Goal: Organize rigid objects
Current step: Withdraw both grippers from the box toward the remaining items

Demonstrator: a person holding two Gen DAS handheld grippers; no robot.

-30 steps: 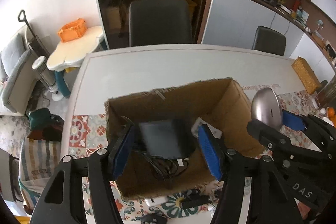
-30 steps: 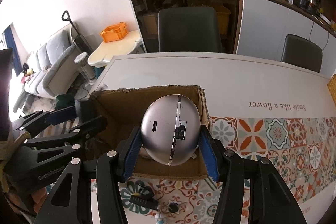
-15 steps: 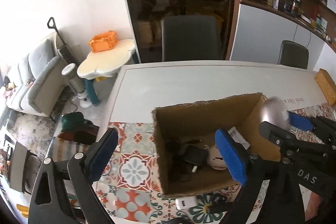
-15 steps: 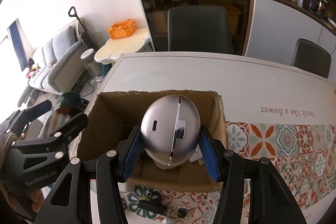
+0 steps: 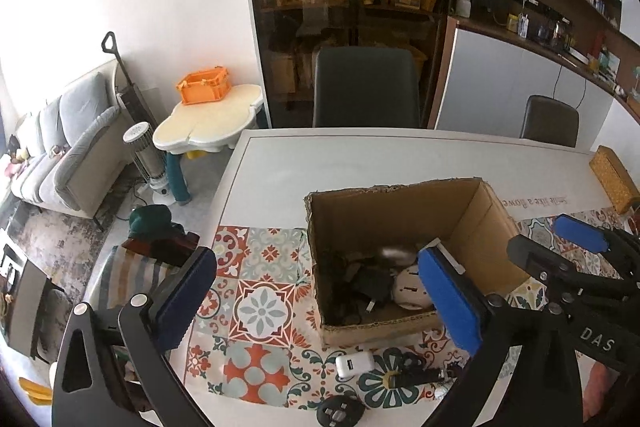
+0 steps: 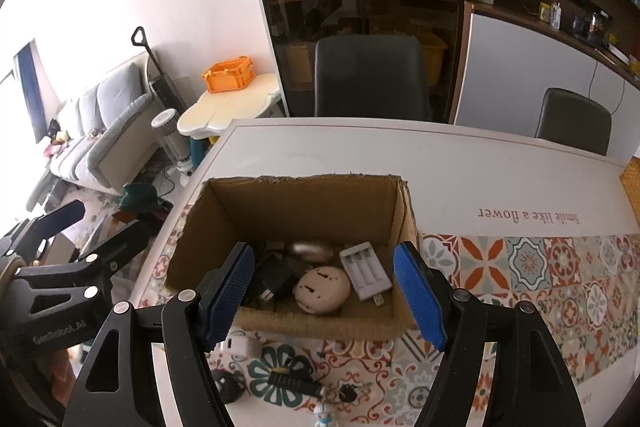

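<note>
Right gripper [image 6: 324,295]: jaws spread wide, nothing between the blue pads [image 6: 420,301]. It hovers above the near wall of the cardboard box [image 6: 304,325], pointing down into it.

Left gripper [image 5: 316,297]: jaws also spread wide and empty. Its left pad [image 5: 186,301] hangs over the patterned tile mat [image 5: 260,307], its right pad over the box's near right corner.

Nearest the tools, on the mat in front of the box: a white USB charger [image 5: 354,365], a black round plug [image 5: 340,411], and a black brush-like piece [image 6: 290,381]. A small white-and-blue figure [image 6: 323,417] lies at the lower edge of the right wrist view.

Beyond these, inside the box and directly ahead of the right gripper: a black power adapter [image 6: 276,281] with cables to the left, a round beige device [image 6: 322,289] in the middle, a white battery charger [image 6: 365,270] to the right. Behind them a silver object [image 6: 310,248] shows as a blur; its resting position cannot be told.

Past the box, the white table [image 6: 440,163] stretches away, with a dark chair [image 6: 370,77] at its far edge.
</note>
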